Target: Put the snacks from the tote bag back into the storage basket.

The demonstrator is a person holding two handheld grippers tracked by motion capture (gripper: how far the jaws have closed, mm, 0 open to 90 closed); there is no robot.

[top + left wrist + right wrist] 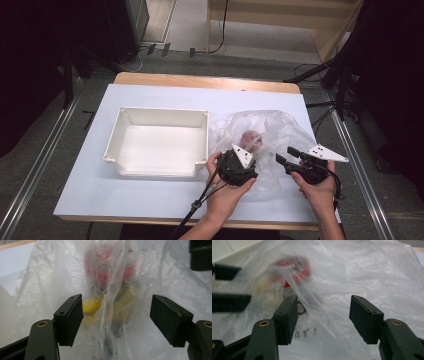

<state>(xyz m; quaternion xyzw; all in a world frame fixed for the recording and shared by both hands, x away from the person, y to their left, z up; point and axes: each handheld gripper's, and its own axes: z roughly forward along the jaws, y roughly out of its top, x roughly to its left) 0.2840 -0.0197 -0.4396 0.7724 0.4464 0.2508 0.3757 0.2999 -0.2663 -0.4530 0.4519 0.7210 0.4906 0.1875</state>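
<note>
In the high view, a white tray (159,142) is sitting at centre-left of the frame on the white table (100,195), and just to its right a clear plastic bag (280,132) is lying crumpled with a red and yellow toy (251,139) showing through it. The left gripper (239,167) is hovering at the bag's lower left edge; in its own view its jaws are standing spread, with the bag (110,315) hanging between the pads untouched. Further right, the right gripper (290,157) is pointing at the bag's lower right edge, its jaws also spread, pinching nothing.

Two black plastic handheld grippers: left gripper (248,161), right gripper (285,155), each topped with a grey three-cornered plate (243,156). Brass-ringed screw holes behind blocky black jaws. Thin black cable (197,202) trailing back from the left one.
</note>
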